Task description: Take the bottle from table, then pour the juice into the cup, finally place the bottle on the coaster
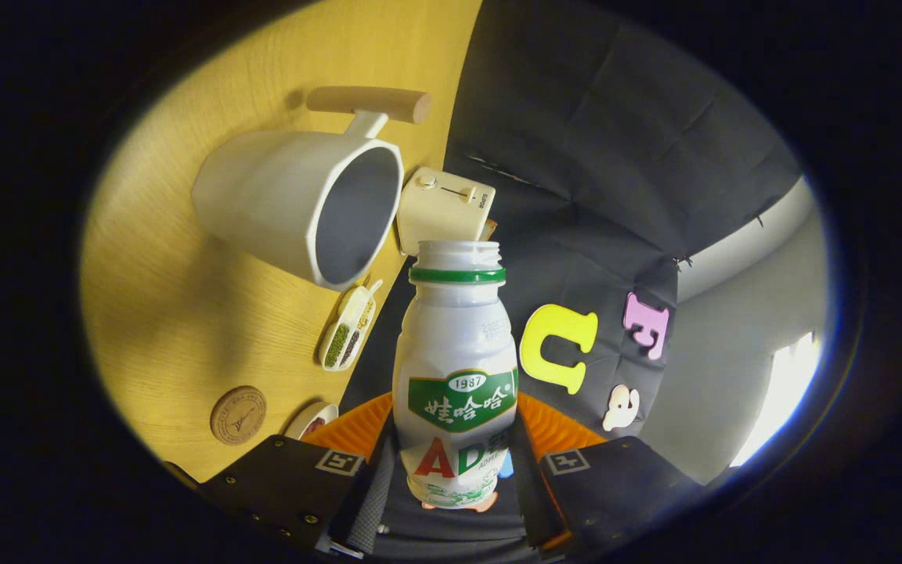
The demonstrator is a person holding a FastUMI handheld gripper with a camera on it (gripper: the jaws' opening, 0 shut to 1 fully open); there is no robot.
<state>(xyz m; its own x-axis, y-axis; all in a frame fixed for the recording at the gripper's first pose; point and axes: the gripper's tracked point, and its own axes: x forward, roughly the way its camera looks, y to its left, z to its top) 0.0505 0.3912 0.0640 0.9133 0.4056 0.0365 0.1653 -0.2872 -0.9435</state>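
Note:
My gripper (455, 462) is shut on a white plastic bottle (456, 368) with a green neck ring and a green label; both fingers press on its lower body. The bottle has no cap and its open mouth points ahead. The whole view is rolled far over, so the wooden table (177, 313) stands to one side. On it sits a white cup (306, 207) with a wooden handle, its open mouth facing the bottle's neck, a short gap away. A round wooden coaster (238, 415) lies on the table close to one finger.
A cream toaster-like box (445, 207) stands just beyond the cup near the table's edge. A small divided dish of beans (348, 327) lies between cup and coaster. A small white dish (312, 421) sits beside the coaster. Black cloth wall lies beyond the table.

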